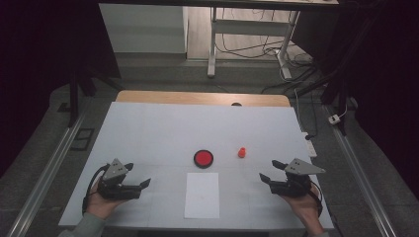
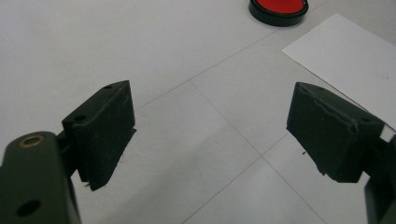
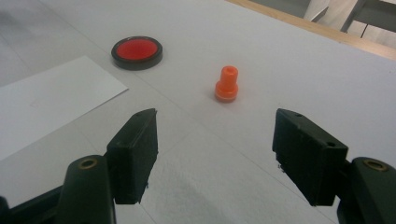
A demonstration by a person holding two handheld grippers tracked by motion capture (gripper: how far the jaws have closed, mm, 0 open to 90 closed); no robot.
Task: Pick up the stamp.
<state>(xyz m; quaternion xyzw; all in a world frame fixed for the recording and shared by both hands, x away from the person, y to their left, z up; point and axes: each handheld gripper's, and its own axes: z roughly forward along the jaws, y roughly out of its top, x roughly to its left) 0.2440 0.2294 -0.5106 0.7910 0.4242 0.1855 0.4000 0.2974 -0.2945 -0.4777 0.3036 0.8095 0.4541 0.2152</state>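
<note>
A round red pad in a black rim (image 1: 203,158) lies mid-table; it also appears as the red pad (image 2: 278,8) and the red pad (image 3: 137,51). To its right stands a small orange stamp (image 1: 241,152), upright, seen closer as the orange stamp (image 3: 226,84). A white sheet of paper (image 1: 202,194) lies in front of the pad. My left gripper (image 1: 136,176) rests at the front left, open and empty, as the left gripper (image 2: 210,135) view confirms. My right gripper (image 1: 271,171) sits at the front right, open and empty, with the stamp ahead of the right gripper (image 3: 215,154).
The white table top (image 1: 148,128) has a wooden strip along its far edge. Beyond it stand a table frame (image 1: 213,44) and loose cables (image 1: 291,84) on the floor. Metal rails run along both sides.
</note>
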